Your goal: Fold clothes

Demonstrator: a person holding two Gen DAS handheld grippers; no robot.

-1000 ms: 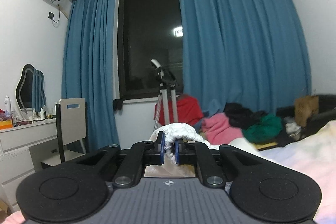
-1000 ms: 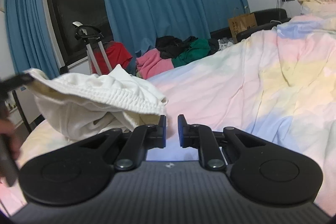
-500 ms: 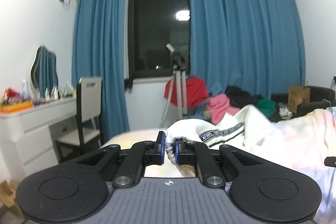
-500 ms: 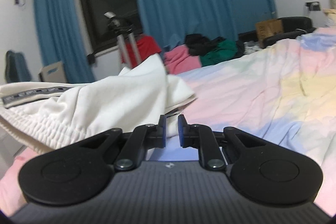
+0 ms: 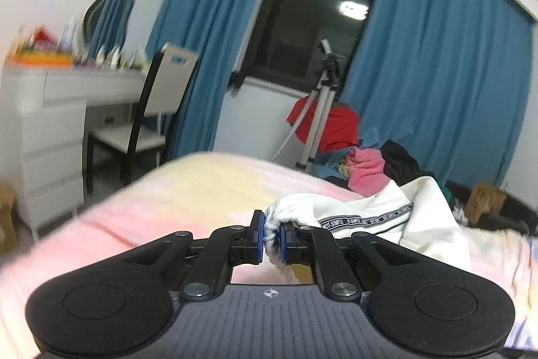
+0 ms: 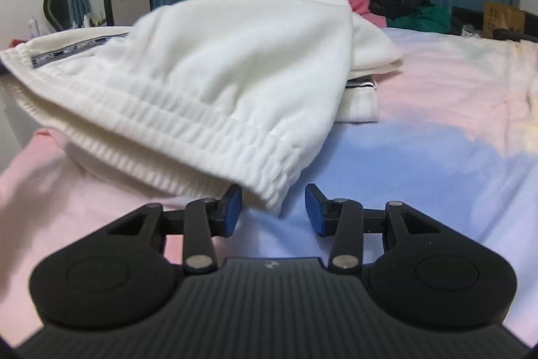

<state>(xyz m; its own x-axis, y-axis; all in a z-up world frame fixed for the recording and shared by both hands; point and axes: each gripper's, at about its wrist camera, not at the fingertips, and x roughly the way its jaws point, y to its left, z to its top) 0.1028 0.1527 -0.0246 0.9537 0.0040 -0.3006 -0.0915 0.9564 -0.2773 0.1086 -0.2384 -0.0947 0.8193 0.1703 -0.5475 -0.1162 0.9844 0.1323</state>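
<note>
Left gripper (image 5: 269, 236): blue pads pinched on the ribbed waistband of the white garment (image 5: 386, 217), whose dark printed tape runs away to the right over the bed (image 5: 175, 190). Right gripper (image 6: 273, 211): jaws spread wide, gripping nothing; the near waistband corner of the white garment (image 6: 218, 69) hangs just ahead of the gap, close beside the left pad. The cloth lies heaped on the pastel pink, blue and yellow bedding. Background: blue curtains (image 5: 433, 69), dark window, tripod (image 5: 321, 96), white dresser (image 5: 50, 130) and chair (image 5: 158, 110), coloured clothes pile (image 6: 403, 9).
</note>
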